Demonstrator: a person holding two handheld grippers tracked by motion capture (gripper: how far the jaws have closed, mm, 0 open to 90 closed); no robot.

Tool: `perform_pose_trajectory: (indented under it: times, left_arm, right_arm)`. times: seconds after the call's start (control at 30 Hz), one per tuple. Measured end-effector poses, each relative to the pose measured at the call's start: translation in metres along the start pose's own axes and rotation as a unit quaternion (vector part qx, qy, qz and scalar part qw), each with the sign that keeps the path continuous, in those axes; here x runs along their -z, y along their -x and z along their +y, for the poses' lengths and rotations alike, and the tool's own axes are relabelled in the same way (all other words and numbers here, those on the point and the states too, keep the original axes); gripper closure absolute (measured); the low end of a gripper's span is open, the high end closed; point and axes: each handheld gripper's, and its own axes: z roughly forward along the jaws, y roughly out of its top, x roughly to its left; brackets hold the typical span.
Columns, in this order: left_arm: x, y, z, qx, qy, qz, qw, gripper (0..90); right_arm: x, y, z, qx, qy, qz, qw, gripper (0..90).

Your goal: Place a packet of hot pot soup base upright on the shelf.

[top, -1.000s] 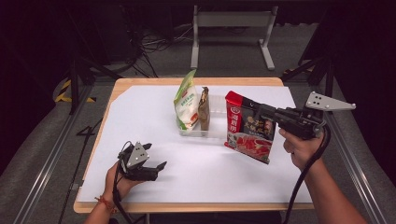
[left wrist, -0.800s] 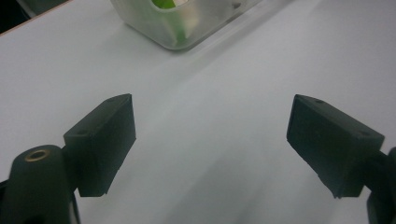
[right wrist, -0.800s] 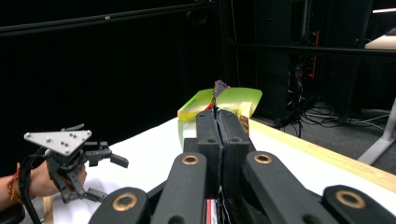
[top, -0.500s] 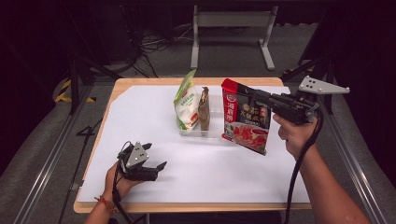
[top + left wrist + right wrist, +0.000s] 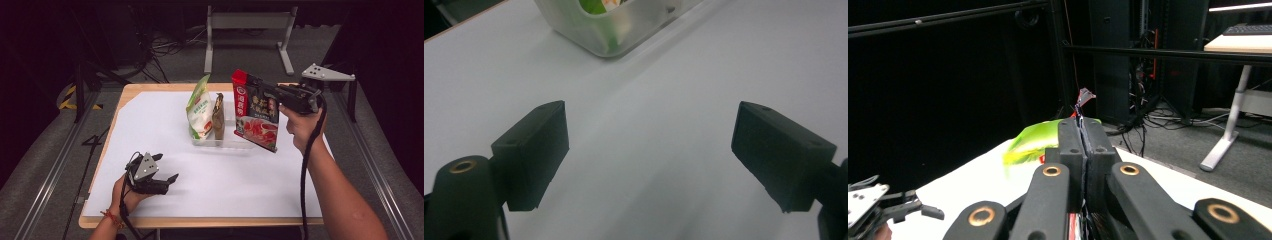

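Clear bin (image 5: 614,30) cut off at 12 o'clock edge of left gripper view; contents unreadable. Red pouch (image 5: 1083,97) mostly hidden behind closed fingers (image 5: 1070,145) in right gripper view. Pouch print in high view too small to read.

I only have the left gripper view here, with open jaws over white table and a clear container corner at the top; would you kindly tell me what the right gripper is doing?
Observer: The right gripper is shut on the red and black food pouch, pinching its top edge and holding it upright beside the clear container.
Operator: Thank you. What is inside that container?
Observer: A green and white snack bag and a slim brown packet, both standing upright.
Operator: And where does my left gripper sit relative to all that?
Observer: The left gripper is low over the table's near left part, well apart from the container.
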Motion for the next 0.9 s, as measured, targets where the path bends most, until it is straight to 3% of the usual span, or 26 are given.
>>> perform_pose_trajectory:
  times: [0.07,0.47,0.77,0.9]
  left_arm:
    - [0.0,0.0,0.0,-0.001,0.0,-0.002,1.0,16.0]
    - [0.0,0.0,-0.001,-0.002,-0.002,-0.003,1.0,15.9]
    - [-0.002,0.0,-0.001,-0.003,-0.004,-0.005,1.0,16.0]
    - [-0.002,0.0,-0.001,-0.003,-0.003,-0.004,1.0,16.0]
  right_arm:
    - [-0.008,-0.002,0.002,0.01,-0.005,-0.01,0.9999,88.9]
    - [-0.046,0.006,0.0,0.006,-0.02,-0.03,0.9993,88.9]
    - [-0.067,0.013,-0.005,0.006,-0.024,-0.05,0.9984,88.8]
    - [-0.072,0.018,-0.006,-0.005,-0.022,-0.062,0.9978,88.8]
